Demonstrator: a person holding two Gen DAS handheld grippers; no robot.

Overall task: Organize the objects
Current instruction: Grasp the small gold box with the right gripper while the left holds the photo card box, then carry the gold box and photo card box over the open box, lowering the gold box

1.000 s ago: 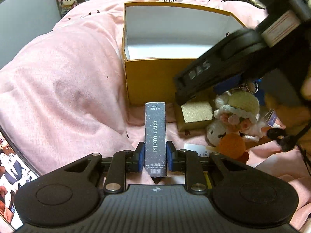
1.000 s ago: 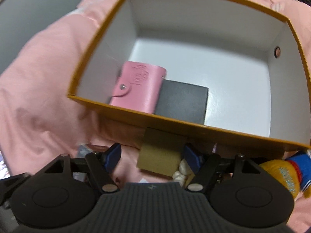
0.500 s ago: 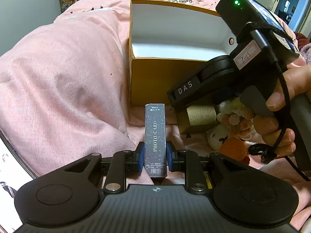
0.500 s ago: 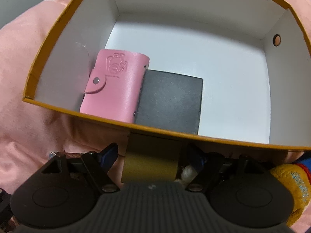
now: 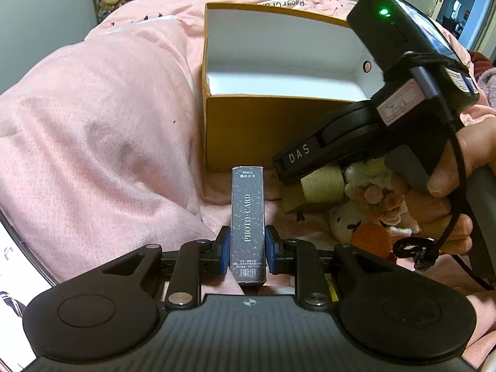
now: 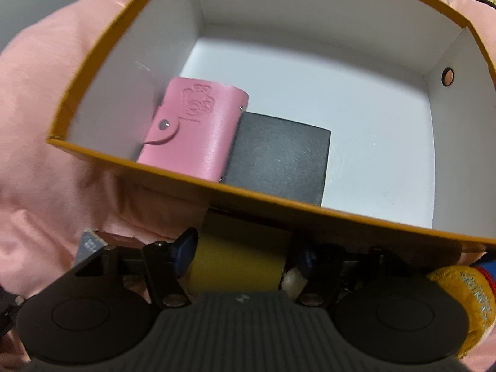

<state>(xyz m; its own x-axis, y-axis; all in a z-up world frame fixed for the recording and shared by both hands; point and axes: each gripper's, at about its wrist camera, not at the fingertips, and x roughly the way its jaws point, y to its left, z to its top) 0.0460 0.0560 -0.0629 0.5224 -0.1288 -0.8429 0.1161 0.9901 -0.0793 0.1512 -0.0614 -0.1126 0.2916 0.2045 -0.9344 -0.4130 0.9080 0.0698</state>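
Note:
My left gripper (image 5: 248,245) is shut on a dark, narrow photo card box (image 5: 248,204), held upright above the pink blanket. My right gripper (image 6: 245,251) straddles a small gold box (image 6: 238,263) just in front of the orange carton (image 6: 279,198). Its jaws are closing, and the pads stand against the gold box's two sides. From the left wrist view the gold box (image 5: 322,183) shows tilted under the right gripper's black body. Inside the carton (image 5: 263,130) lie a pink snap wallet (image 6: 198,127) and a flat black box (image 6: 279,158).
Plush toys (image 5: 369,204) crowd the blanket beside the gold box, and a yellow plush (image 6: 465,297) sits by my right gripper. A person's hand (image 5: 443,214) holds the right gripper's handle. The pink blanket (image 5: 93,124) rises in a mound at left. The carton's right half is bare white floor.
My right gripper moved in over the gold box, which now fills the space between its narrowing jaws. The left gripper stayed put with the photo card box.

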